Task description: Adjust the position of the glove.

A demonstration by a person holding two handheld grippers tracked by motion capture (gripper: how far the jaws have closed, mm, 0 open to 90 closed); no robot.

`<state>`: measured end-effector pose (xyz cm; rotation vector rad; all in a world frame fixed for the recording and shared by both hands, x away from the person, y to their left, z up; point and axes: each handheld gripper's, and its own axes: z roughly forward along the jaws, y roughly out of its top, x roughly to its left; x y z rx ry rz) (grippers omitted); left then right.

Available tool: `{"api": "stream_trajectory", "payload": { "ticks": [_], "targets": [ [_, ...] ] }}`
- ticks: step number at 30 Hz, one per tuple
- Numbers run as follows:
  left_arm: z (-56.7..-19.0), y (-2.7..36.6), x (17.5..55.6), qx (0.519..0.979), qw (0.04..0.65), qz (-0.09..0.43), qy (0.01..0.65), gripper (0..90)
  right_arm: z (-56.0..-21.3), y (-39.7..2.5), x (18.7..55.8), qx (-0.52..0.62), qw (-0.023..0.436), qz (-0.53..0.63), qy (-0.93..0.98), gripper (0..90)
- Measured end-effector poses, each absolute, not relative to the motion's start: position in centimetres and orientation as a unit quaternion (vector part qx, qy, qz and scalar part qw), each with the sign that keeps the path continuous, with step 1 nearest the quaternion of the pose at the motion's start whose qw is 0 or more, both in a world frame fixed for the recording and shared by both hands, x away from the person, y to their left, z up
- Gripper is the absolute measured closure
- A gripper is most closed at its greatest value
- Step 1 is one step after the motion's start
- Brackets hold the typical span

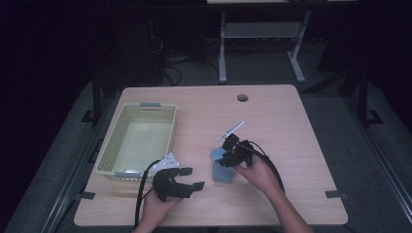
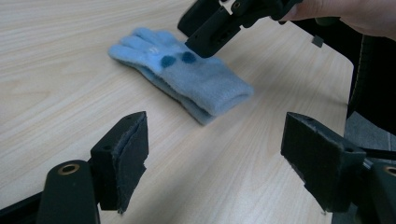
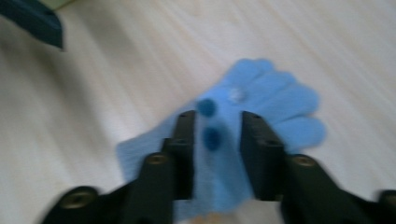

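Overhead: wooden table (image 1: 291, 145) in a dark room, a basket (image 1: 138, 138) at its left side, a blue glove (image 1: 222, 167) mid-table, bare wood to the right. Left gripper (image 1: 187, 178) near the front edge, jaws wide, empty. Left gripper view: glove lies flat, right gripper (image 2: 210, 39) tipped onto it. Right gripper view, blurred: jaws part-open astride the glove's palm, not clamped.

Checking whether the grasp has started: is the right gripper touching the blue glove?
Touching. In the left gripper view, the right gripper presses its tip onto the blue glove beside the dark dots, with no gap visible.
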<state>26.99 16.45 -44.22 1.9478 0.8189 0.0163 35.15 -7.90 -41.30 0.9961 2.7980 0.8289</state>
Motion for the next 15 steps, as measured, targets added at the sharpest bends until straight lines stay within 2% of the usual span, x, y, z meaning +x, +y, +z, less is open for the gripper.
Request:
{"api": "stream_trajectory", "payload": {
  "ticks": [6, 10, 15],
  "targets": [
    [-44.1, 16.3, 26.9, 0.800, 0.493, 0.001, 0.341, 25.2, -42.7, -7.3, 35.4, 0.325, 0.016, 0.253, 0.911, 72.9],
    [-44.2, 16.0, 26.9, 0.809, 0.481, -0.006, 0.336, 25.2, -43.9, -7.5, 35.4, 0.334, 0.008, 0.254, 0.908, 70.2],
    [-44.5, 15.5, 27.0, 0.811, 0.474, -0.014, 0.342, 25.2, -43.4, -8.4, 35.2, 0.346, 0.007, 0.281, 0.895, 54.4]
  ]
}}
